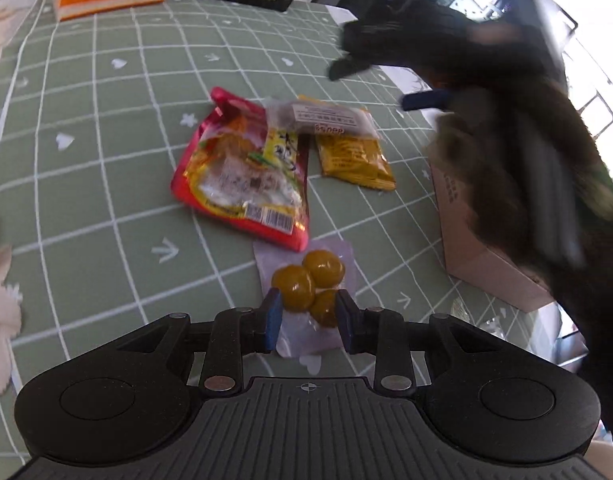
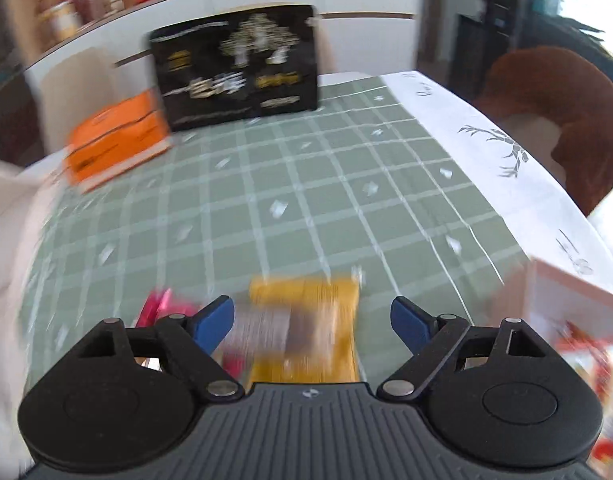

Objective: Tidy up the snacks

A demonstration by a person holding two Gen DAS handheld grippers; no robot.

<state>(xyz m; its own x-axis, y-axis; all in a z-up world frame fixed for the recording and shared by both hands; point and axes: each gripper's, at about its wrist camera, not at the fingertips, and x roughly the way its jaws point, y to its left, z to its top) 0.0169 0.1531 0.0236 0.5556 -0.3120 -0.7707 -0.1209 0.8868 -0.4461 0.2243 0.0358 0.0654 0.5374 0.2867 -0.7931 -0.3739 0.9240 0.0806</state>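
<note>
Counter: covered in a green cloth with a white grid; carries all items below.

Left gripper: jaws narrowly apart, pointing down at the counter. A clear pouch of three yellow-green fruits lies between and just ahead of the blue pads; whether the pads press on it cannot be told.

Red snack packet: flat on the counter, directly beyond the pouch, its near corner overlapping the pouch's far edge.

Clear wrapped bar: lies across the far end of the red packet and a yellow packet, which sits ahead and to the right of the left gripper.

Cardboard box: right of the left gripper, near the counter edge, partly hidden by a blurred dark sleeve crossing above it.

Right gripper: jaws wide apart, nothing held. Directly below it, blurred, the yellow packet with the clear bar on top; red packet to its left.

Orange box and black box: far side of the counter, well apart from both grippers, side by side.
</note>
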